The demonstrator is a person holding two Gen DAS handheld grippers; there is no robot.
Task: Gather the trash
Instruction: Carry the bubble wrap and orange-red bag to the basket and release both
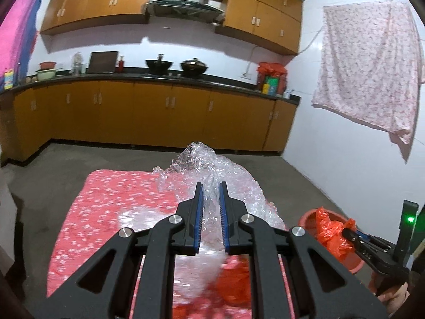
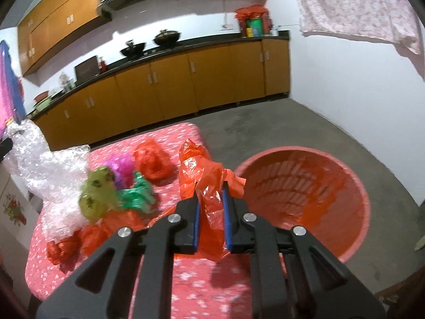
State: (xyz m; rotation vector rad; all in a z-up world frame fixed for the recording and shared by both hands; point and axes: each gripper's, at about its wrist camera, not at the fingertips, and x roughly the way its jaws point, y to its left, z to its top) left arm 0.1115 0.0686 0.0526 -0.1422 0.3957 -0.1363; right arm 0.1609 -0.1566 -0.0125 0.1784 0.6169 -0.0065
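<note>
Right wrist view: right gripper (image 2: 210, 190) is clenched on one orange plastic bag (image 2: 204, 183), lifted over the table edge just beside the basket.
Left wrist view: left gripper (image 1: 211, 191) is clenched on one sheet of bubble wrap (image 1: 212, 170), raised above the table; the same sheet shows at the left of the right wrist view.
Basket: one red plastic basket (image 2: 305, 186) on the floor right of the table, slotted walls, with nothing loose visible inside it from the right wrist view.
Trash on the table: one orange bag bundle (image 2: 152, 162) at the far side; one magenta bag (image 2: 120, 166); one green bag (image 2: 136, 195); one yellow-green bag (image 2: 97, 194) with dark print too blurred to read; at least two orange bundles (image 2: 62, 248) at the near left.
Table: one, under a red cloth with small white flowers (image 2: 202, 279).
Hand: part of one shows under the right gripper in the left wrist view (image 1: 393, 296).
Counter: two dark woks (image 1: 159, 65) on the stove; one red bag of goods (image 1: 271, 78) at the right end, labels unreadable.
Wall: one pink flowered cloth (image 1: 366, 63) hanging.
Writing: none legible.
</note>
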